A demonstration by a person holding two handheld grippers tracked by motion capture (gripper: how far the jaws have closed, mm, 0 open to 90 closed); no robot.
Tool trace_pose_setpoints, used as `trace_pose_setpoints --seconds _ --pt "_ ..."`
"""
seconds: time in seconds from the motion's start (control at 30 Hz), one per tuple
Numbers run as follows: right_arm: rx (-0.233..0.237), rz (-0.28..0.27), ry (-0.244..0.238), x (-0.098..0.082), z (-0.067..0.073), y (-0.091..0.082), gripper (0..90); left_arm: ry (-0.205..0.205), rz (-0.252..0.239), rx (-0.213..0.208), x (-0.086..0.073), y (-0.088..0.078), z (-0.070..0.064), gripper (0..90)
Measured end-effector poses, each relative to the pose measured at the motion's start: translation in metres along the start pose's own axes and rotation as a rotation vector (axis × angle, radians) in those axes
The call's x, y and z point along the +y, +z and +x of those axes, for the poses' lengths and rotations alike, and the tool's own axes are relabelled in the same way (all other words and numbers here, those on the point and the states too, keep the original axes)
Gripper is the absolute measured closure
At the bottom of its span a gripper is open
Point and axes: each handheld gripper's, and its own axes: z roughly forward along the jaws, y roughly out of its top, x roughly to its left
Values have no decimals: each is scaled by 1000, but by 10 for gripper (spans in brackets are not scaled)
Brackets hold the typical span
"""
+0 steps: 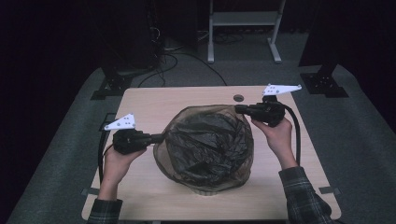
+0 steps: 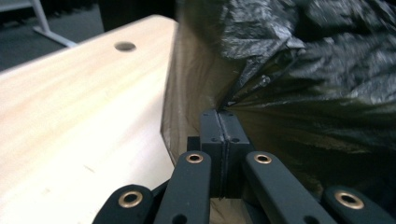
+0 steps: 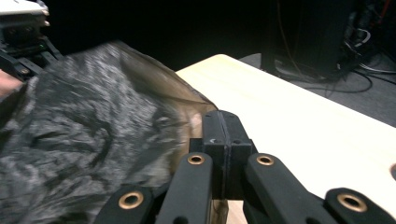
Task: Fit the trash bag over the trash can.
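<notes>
Jaws of both grippers, left gripper (image 1: 161,138) and right gripper (image 1: 238,109), pinch one black bag's (image 1: 205,142) rim.

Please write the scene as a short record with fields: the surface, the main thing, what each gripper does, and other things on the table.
surface: light wooden table
main thing: dark plastic bag, thin and crinkled, spread over a round container whose rim shows at the near side
left gripper: shut on the bag's edge, at the bag's left side
right gripper: shut on the bag's edge, at the far right side
other: small round hole in the table, beyond the bag
</notes>
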Motion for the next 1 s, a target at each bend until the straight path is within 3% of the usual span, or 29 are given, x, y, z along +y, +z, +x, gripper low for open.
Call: trace_pose_setpoints --seconds 0.13,0.17,0.37,0.57,1.0 --pt "-40 9 33 -4 -13 2 899 -1 -6 43 8 10 13 899" --pt "-54 8 50 -8 -19 3 898 -4 6 67 10 18 19 899" --pt "-109 47 88 -29 -34 10 899 -21 66 107 4 40 34 899" --pt "-142 99 106 -56 -41 20 899 -41 142 95 -15 66 38 899" --pt "-154 189 130 -100 -44 38 899 -57 255 98 -45 85 38 899"
